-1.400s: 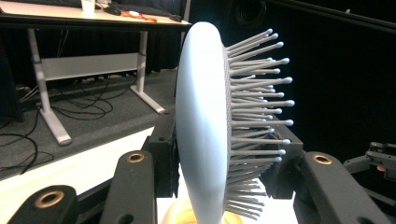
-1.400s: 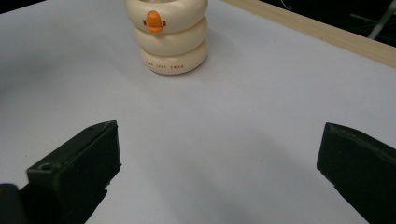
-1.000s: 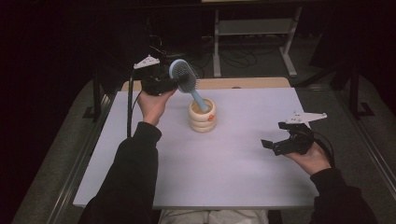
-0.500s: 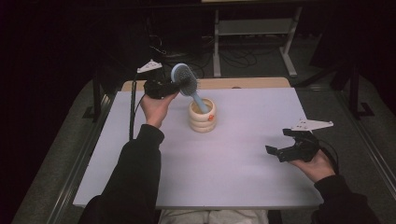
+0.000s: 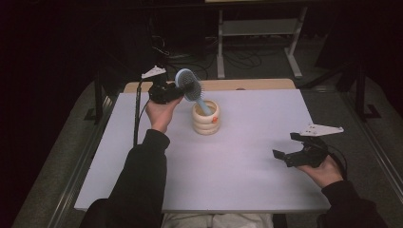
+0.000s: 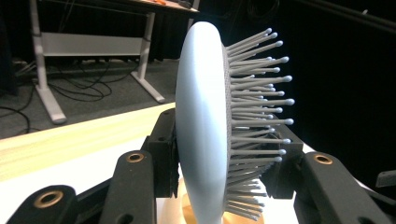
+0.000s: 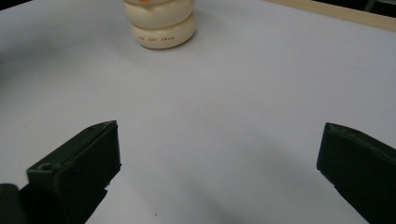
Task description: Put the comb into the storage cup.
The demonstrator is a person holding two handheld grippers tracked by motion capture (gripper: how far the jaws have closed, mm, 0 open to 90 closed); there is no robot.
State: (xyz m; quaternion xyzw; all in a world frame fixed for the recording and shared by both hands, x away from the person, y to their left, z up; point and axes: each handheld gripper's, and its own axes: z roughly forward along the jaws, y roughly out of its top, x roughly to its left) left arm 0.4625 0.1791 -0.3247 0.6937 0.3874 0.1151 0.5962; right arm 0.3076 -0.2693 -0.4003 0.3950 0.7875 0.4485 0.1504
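Clamping the blue hairbrush [image 5: 189, 83] head at upper centre, the left hand-held gripper [image 5: 172, 93] tilts its handle into the cream holder [image 5: 206, 118]; the right hand-held gripper [image 5: 290, 147] gapes empty at lower right.

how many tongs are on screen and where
2. Left tongs at the table's far left, shut on the brush over the cup; right tongs open, near right.

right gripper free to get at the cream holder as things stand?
Probably yes. The right gripper is open and holds nothing, and bare white table lies between it and the holder. The left gripper holds the brush, whose handle stands in the holder, so the top is taken.
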